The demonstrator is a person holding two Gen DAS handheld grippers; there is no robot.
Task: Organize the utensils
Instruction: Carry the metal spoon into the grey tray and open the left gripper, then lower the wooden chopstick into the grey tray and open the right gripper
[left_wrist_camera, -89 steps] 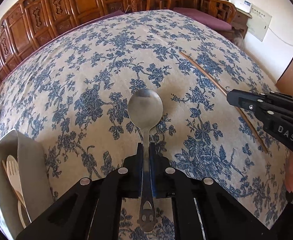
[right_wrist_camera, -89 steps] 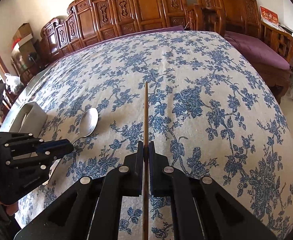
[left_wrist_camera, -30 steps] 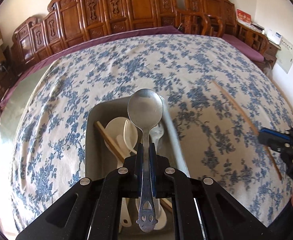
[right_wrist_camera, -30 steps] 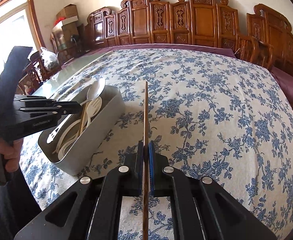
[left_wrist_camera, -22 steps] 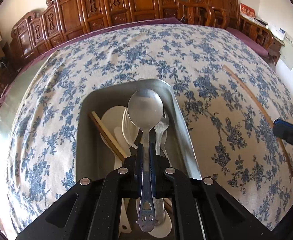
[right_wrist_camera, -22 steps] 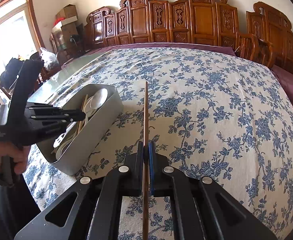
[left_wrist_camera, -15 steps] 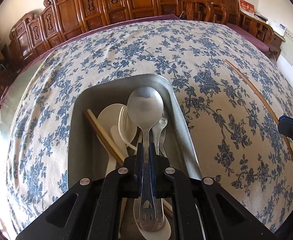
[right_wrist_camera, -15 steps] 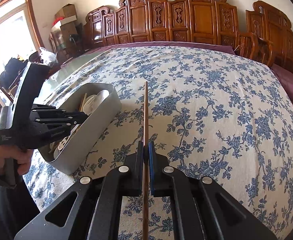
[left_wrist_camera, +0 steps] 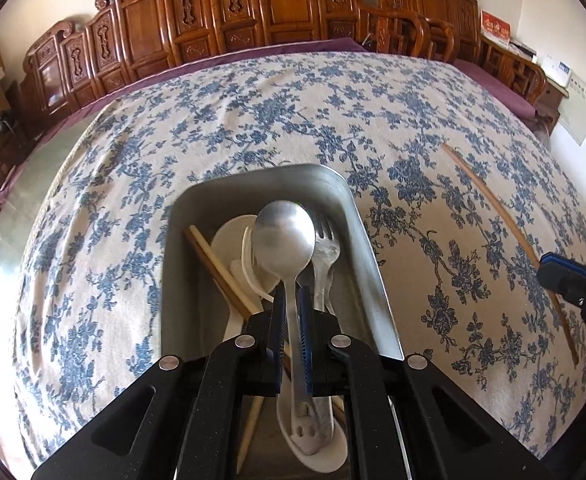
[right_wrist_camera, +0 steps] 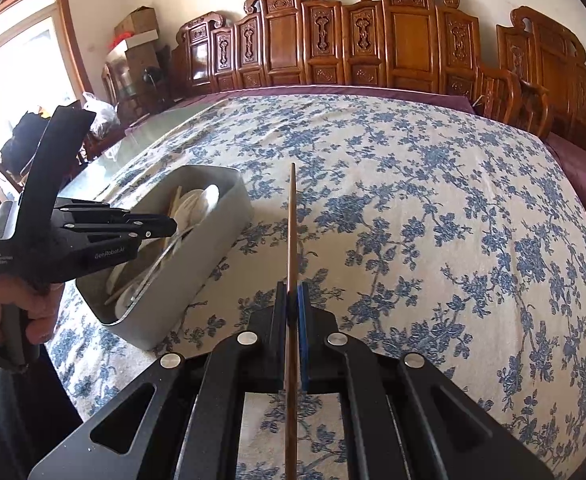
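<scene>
Over the last few seconds I had carried the metal spoon (left_wrist_camera: pixel 284 240) away from the bare floral tablecloth (left_wrist_camera: pixel 373 112) to the grey metal tray (left_wrist_camera: pixel 367 248), and in the final second I lowered it, so that the tray walls came to frame the spoon's bowl on three sides. By my judgement that left only the release to finish this piece.

My left gripper (left_wrist_camera: pixel 289 312) was clamped on the spoon's handle, jaws nearly together with only the thin handle between them. The bowl pointed toward the tray's far end and hung over the utensils already lying inside: a steel fork (left_wrist_camera: pixel 325 248) just to its right, white plastic spoons (left_wrist_camera: pixel 233 240) beneath and to its left, and a wooden chopstick (left_wrist_camera: pixel 217 268) nearer the tray's left wall. Whether the spoon already touched that pile I could not tell.

My right gripper (right_wrist_camera: pixel 292 304) was clamped on a brown chopstick (right_wrist_camera: pixel 291 220), held to the right of the tray, clear of its wall and above the cloth. It would go into the tray next, I judged.
</scene>
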